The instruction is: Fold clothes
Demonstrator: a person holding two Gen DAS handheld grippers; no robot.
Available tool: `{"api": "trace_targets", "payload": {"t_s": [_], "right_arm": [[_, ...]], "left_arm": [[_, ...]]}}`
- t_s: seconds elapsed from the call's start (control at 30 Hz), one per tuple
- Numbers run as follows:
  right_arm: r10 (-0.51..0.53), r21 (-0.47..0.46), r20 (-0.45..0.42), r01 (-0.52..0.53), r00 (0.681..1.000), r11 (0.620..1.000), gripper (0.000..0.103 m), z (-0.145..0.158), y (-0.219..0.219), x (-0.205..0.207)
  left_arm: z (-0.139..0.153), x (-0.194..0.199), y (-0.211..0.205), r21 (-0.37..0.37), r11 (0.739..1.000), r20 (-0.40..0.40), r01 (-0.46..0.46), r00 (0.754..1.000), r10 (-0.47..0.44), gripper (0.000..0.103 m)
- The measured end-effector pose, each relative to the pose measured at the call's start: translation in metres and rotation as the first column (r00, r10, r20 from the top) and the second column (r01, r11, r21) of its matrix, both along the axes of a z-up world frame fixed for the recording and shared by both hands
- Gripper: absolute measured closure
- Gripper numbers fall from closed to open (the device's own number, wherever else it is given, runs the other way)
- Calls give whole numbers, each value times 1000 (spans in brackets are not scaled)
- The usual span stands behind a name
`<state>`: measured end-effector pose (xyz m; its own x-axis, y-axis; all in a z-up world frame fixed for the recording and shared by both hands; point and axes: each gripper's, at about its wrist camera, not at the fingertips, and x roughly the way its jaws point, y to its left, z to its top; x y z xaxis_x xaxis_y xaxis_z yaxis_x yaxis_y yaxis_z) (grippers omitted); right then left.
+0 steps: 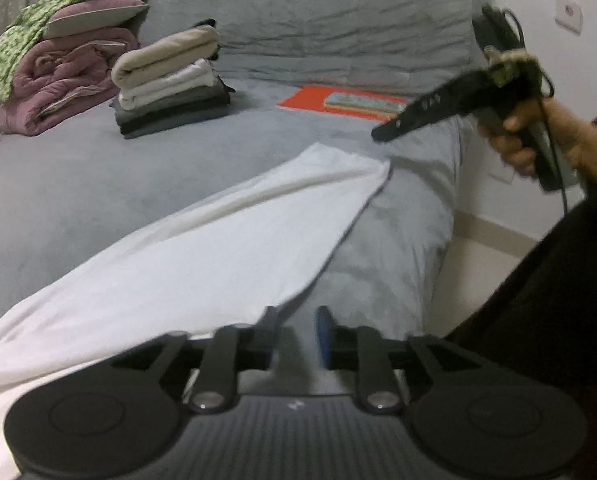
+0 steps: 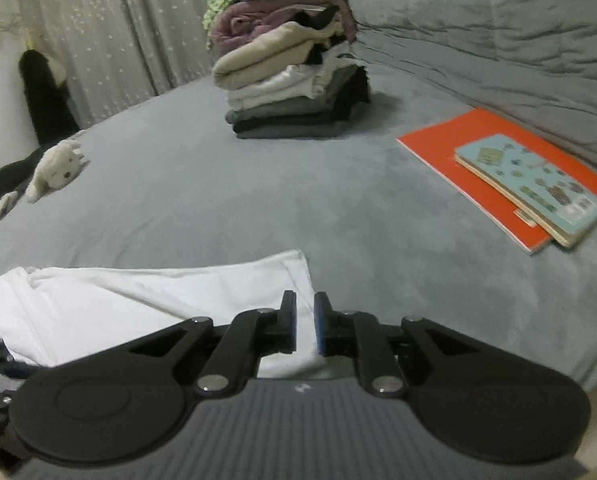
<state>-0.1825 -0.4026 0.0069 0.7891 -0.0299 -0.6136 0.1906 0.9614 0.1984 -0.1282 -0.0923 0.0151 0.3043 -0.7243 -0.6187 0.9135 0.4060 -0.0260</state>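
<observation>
A white garment (image 1: 218, 248) lies folded into a long flat strip on the grey bed (image 1: 78, 184). My left gripper (image 1: 296, 336) sits at the garment's near edge, jaws apart, with only bed cover showing between them. In the left wrist view a hand holds my right gripper (image 1: 378, 136) just above the strip's far corner, clear of the cloth. In the right wrist view the right gripper (image 2: 305, 320) shows a narrow gap between its pads (image 2: 289, 320), and the white garment (image 2: 158, 300) lies flat beneath them, not pinched.
A stack of folded clothes (image 1: 170, 84) stands mid-bed, with a pile of purple and green bedding (image 1: 58, 76) behind it. An orange book with a light blue one on top (image 2: 530, 184) lies at the right. A small plush toy (image 2: 56, 168) rests at the left edge.
</observation>
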Motion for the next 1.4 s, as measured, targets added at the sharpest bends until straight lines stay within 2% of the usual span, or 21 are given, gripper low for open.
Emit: {"api": "trace_targets", "payload": {"t_s": [0.07, 0.13, 0.23, 0.27, 0.3, 0.37, 0.5, 0.57, 0.6, 0.7, 0.77, 0.9, 1.13, 1.2, 1.27, 1.3, 1.37, 1.4], "right_arm": [[36, -26, 7, -35, 999, 999, 88, -5, 6, 9], [71, -38, 16, -70, 997, 997, 88, -11, 9, 20], [88, -48, 23, -87, 996, 995, 86, -16, 9, 32], [92, -53, 25, -90, 995, 995, 83, -18, 9, 36], [95, -57, 28, -93, 995, 994, 74, -19, 9, 39], [100, -64, 29, -98, 995, 993, 68, -21, 8, 44], [108, -92, 25, -106, 994, 990, 68, -27, 9, 49], [123, -123, 28, -119, 992, 985, 76, -27, 13, 49], [135, -140, 30, -130, 990, 982, 86, -28, 15, 48], [159, -189, 42, -148, 986, 971, 97, -27, 22, 46], [154, -222, 57, -138, 987, 965, 98, -27, 25, 45], [80, -275, 103, -49, 991, 960, 99, -21, 22, 43], [51, -363, -3, -49, 999, 931, 99, -39, 28, 64], [42, -350, 5, -37, 999, 936, 96, -33, 30, 65], [45, -329, 28, -33, 999, 944, 85, -25, 34, 64], [52, -323, 38, -37, 998, 946, 82, -22, 37, 64], [72, -307, 59, -50, 996, 950, 66, -15, 45, 66], [85, -294, 69, -61, 994, 954, 66, -12, 50, 67]], "left_arm": [[3, 5, 1, -30, 999, -8, -22, 1000, 22, 71], [2, 9, 0, -38, 998, -8, -52, 999, 52, 67], [0, 16, -2, -47, 994, -8, -98, 995, 97, 67], [-1, 18, -2, -50, 992, -8, -113, 994, 112, 67], [-3, 19, -4, -44, 991, -8, -124, 992, 124, 67], [-8, 22, -6, -31, 989, -7, -146, 989, 146, 67], [-15, 25, -9, -19, 987, -16, -160, 987, 160, 66], [-15, 25, -9, -21, 987, -15, -161, 987, 161, 64], [-15, 24, -9, -21, 987, -14, -161, 987, 161, 64], [-15, 25, -10, -20, 987, -11, -161, 987, 161, 63], [-14, 25, -10, -20, 987, -9, -161, 987, 161, 63], [-15, 25, -10, -20, 987, -3, -161, 987, 161, 63], [-16, 24, -11, -18, 987, 7, -159, 987, 159, 61], [-15, 23, -10, -19, 986, 9, -164, 986, 165, 61], [-12, 22, -6, -24, 984, 12, -175, 984, 175, 60], [-10, 21, -3, -29, 983, 14, -182, 983, 183, 60], [-7, 20, 5, -36, 979, 19, -201, 979, 202, 59], [-5, 20, 10, -40, 976, 21, -214, 976, 215, 59]]}}
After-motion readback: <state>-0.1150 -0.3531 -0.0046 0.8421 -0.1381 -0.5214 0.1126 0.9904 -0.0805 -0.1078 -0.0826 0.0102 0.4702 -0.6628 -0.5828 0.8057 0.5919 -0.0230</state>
